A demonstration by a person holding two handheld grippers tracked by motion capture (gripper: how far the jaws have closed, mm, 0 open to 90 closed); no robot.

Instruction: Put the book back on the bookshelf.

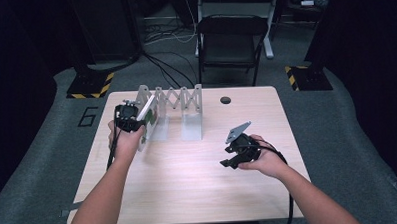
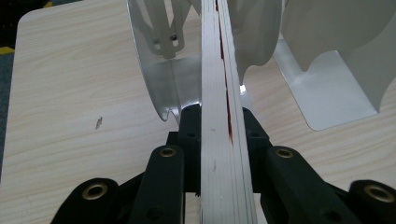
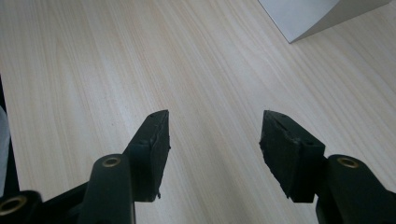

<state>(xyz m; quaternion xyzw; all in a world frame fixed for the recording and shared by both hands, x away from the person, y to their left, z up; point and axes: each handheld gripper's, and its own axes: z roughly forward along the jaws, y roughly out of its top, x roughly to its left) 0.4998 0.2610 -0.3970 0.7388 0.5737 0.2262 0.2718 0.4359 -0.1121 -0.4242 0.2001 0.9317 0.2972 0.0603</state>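
Table (image 1: 189,182): left gripper (image 2: 222,126) clamps book (image 2: 224,93).

A pale wood-grain table (image 1: 189,182) with rounded corners carries the scene — a round dark grommet hole (image 1: 225,100) near its far edge. Standing on it, toward the far left, is a white metal expanding book rack (image 1: 179,110) — upright dividers joined by scissor links, flat feet on the tabletop.

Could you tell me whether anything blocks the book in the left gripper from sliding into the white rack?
Nothing visible blocks it. The left gripper is shut on the book, edge-on and lined up with a gap between the rack's dividers, which stand beside the book, not across it.
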